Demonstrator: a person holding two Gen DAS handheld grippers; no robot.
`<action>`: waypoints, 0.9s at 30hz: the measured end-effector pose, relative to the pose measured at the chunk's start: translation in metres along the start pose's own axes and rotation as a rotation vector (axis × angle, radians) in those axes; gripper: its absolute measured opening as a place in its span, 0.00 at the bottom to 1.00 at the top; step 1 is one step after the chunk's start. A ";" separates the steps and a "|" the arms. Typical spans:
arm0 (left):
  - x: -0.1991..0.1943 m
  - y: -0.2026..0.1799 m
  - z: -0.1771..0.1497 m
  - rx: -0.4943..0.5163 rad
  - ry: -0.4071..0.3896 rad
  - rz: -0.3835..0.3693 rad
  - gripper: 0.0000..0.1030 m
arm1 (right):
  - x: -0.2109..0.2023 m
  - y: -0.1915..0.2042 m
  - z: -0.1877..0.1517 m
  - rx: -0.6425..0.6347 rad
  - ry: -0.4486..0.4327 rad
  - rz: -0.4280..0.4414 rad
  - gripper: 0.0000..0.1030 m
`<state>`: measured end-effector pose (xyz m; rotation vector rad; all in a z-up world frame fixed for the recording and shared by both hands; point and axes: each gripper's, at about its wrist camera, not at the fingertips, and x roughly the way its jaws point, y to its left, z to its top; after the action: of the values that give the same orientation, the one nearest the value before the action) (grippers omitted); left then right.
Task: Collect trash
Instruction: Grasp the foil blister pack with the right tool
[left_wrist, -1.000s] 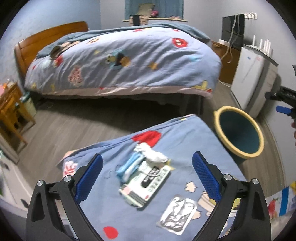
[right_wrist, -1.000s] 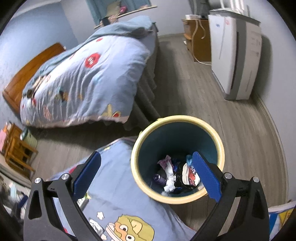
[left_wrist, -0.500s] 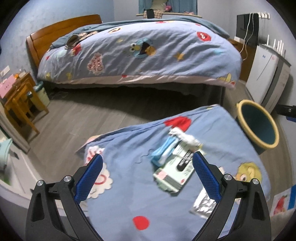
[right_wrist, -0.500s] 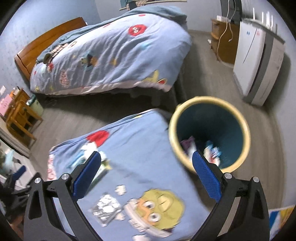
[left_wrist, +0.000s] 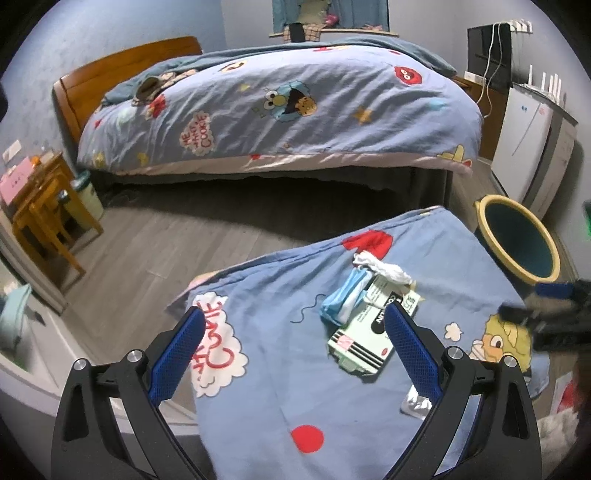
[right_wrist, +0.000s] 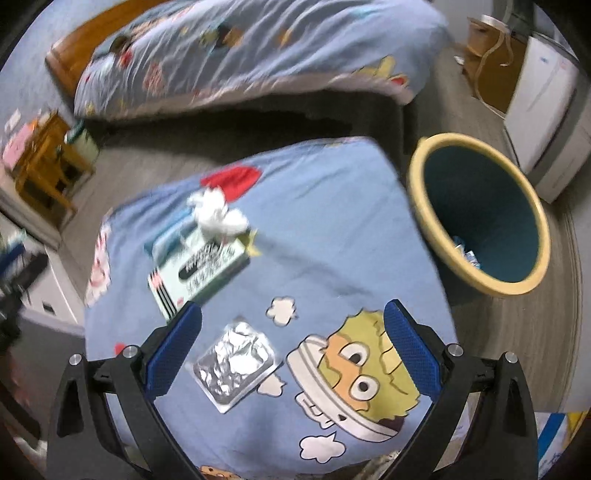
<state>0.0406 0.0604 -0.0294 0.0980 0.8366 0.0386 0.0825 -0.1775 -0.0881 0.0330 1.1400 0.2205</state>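
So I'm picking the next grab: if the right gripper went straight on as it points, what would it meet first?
Probably the silver foil packet on the blue cloth, just left of the open right gripper's centre line; depth is unclear.

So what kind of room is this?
A bedroom, most likely. There's a big bed with a cartoon quilt and a wooden headboard, plus a small wooden bedside table.

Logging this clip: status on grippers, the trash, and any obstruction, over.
Left gripper open, empty. Right gripper open, empty, over foil wrapper. Tissue, mask, box on cloth; bin beside it. Nothing in the way.
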 end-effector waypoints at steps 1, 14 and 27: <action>0.000 0.001 0.000 -0.006 0.001 -0.003 0.94 | 0.007 0.006 -0.005 -0.012 0.016 0.006 0.94; 0.008 0.001 0.001 0.049 -0.002 -0.008 0.94 | 0.077 0.051 -0.052 0.070 0.215 0.092 0.94; 0.020 0.008 -0.002 0.062 0.024 -0.005 0.94 | 0.100 0.084 -0.054 -0.113 0.172 -0.104 0.73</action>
<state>0.0521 0.0700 -0.0443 0.1540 0.8620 0.0089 0.0605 -0.0813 -0.1889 -0.1477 1.2947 0.1979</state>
